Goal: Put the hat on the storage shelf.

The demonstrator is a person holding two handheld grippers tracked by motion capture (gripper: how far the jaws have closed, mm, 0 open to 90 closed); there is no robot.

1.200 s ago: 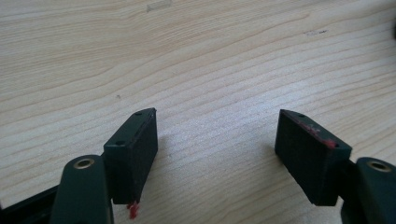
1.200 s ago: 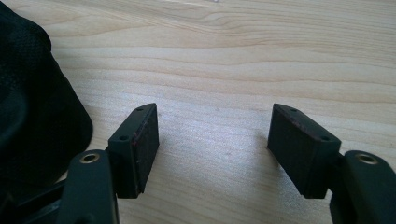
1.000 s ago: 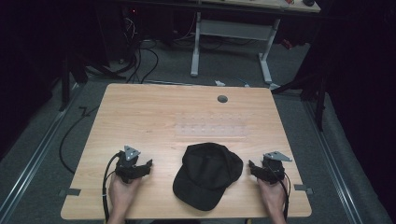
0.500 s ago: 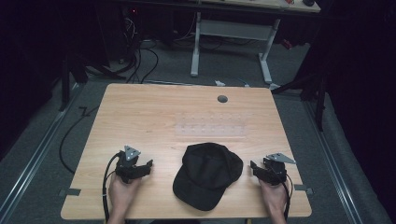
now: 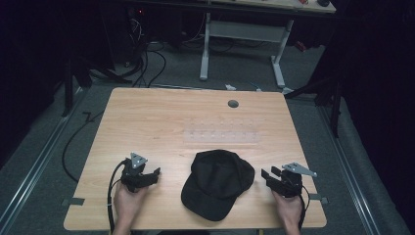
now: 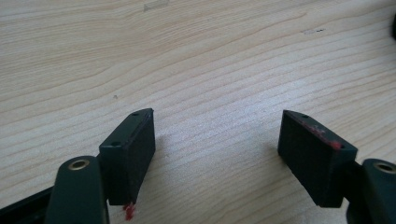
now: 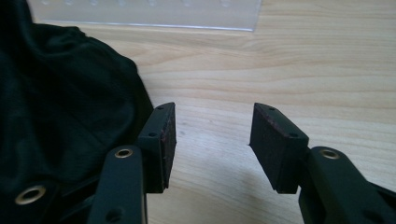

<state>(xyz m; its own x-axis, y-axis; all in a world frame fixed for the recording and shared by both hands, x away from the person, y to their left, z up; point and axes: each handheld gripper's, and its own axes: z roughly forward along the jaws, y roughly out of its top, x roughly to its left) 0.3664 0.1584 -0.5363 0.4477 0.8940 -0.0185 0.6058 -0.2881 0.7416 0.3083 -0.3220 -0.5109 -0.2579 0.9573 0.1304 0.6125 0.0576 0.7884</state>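
A black cap (image 5: 218, 182) lies near the front middle of the wooden table (image 5: 161, 117), brim toward the front edge. My left gripper (image 5: 152, 173) rests on the table to the cap's left, open, with only bare wood between its jaws (image 6: 217, 140). On the cap's right sits my right gripper (image 5: 267, 175), also open and holding nothing. In the right gripper view (image 7: 212, 135) the cap (image 7: 60, 107) lies just beyond the left jaw, close to it but not between the jaws.
A clear plastic strip (image 5: 222, 136) with a row of small holes lies flat behind the cap, also seen as a clear strip (image 7: 154, 11) at the top of the right gripper view. A round grey grommet (image 5: 233, 104) sits near the table's far edge. Cables and desk legs stand beyond.
The right gripper has shifted slightly outward and toward the front edge, a little farther from the cap. The left gripper and the cap have stayed put.
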